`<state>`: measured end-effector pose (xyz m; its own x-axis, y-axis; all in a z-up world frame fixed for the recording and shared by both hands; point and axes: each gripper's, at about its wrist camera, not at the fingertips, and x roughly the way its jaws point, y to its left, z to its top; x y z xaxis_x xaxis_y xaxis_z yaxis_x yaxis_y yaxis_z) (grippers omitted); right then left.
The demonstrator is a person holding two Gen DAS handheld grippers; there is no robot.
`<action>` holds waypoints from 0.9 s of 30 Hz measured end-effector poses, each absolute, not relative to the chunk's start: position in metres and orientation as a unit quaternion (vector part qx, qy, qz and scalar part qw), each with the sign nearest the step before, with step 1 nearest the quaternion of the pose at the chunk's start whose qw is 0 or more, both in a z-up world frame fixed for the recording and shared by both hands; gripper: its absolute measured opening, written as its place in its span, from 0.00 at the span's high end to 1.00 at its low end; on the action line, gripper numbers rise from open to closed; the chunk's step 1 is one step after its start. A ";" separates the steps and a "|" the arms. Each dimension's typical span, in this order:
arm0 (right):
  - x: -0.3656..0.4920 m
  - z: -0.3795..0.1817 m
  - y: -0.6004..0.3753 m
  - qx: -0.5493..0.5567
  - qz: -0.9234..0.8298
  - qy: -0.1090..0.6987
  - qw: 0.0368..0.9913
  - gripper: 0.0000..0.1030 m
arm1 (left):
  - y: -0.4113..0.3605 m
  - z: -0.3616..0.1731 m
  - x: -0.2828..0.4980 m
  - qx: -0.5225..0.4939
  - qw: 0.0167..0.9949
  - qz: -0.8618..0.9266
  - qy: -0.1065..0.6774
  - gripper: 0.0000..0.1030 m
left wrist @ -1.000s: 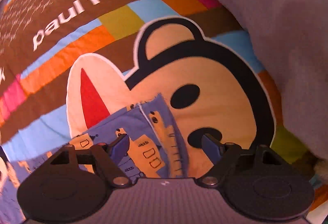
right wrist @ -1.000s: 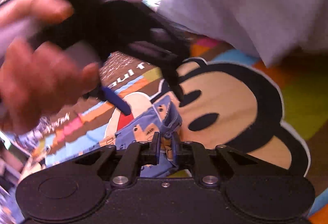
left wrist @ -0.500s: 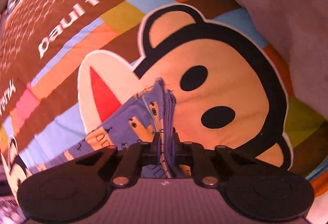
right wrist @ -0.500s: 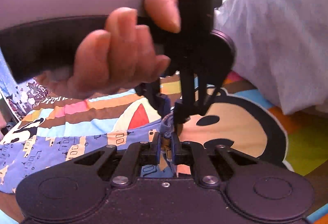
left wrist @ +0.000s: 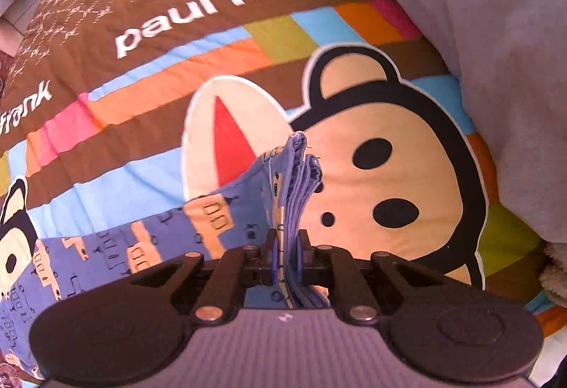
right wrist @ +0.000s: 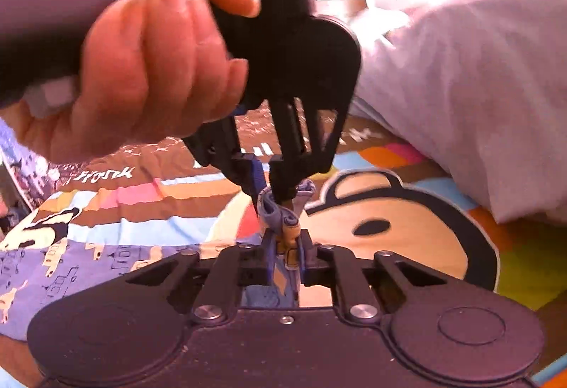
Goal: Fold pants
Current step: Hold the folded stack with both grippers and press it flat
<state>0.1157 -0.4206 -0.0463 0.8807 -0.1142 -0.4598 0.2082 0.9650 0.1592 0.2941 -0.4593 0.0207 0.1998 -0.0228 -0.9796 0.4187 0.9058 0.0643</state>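
The pants [left wrist: 149,246] are blue-purple with an orange building print and lie on a colourful monkey-print bedspread [left wrist: 407,175]. My left gripper [left wrist: 286,246] is shut on a bunched edge of the pants, which stands up between its fingers. My right gripper [right wrist: 286,246] is shut on the same bunched end of the pants [right wrist: 53,267]. In the right wrist view the left gripper [right wrist: 273,189], held by a hand, pinches the cloth just beyond my right fingertips.
A grey-white blanket or pillow [left wrist: 478,15] lies along the right side of the bed and shows in the right wrist view [right wrist: 478,86] too. The bedspread carries "paul frank" lettering [left wrist: 230,8] further back.
My left gripper went from open around the pants edge to shut on it, then lifted the cloth. My right gripper stayed shut on the pants as the left gripper came in close.
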 end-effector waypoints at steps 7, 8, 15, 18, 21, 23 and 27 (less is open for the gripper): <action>0.110 -0.032 -0.361 0.010 -0.028 0.194 0.981 0.90 | -0.374 0.043 0.288 0.127 0.782 -0.162 0.589 0.90; 0.110 -0.032 -0.351 0.000 -0.013 0.191 0.982 0.90 | -0.356 0.043 0.288 0.119 0.783 -0.162 0.589 0.90; 0.113 -0.035 -0.269 -0.099 0.085 0.202 0.971 0.90 | -0.234 0.020 0.288 0.012 0.793 -0.185 0.581 0.90; 0.114 -0.052 -0.236 -0.178 0.107 0.214 0.954 0.90 | -0.194 -0.012 0.289 -0.032 0.788 -0.209 0.579 0.90; 0.116 -0.067 -0.208 -0.257 0.117 0.239 0.929 0.90 | -0.166 -0.043 0.284 -0.068 0.786 -0.232 0.569 0.90; 0.117 -0.075 -0.198 -0.289 0.113 0.251 0.917 0.90 | -0.153 -0.057 0.280 -0.093 0.785 -0.247 0.561 0.88; 0.117 -0.082 -0.187 -0.322 0.102 0.260 0.905 0.90 | -0.130 -0.077 0.270 -0.131 0.792 -0.278 0.528 0.81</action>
<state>0.1171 -0.1867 -0.0825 0.8442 0.0177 -0.5357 -0.3523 0.7716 -0.5296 0.2704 -0.1299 -0.0768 0.2883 -0.5791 -0.7626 0.3019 0.8108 -0.5015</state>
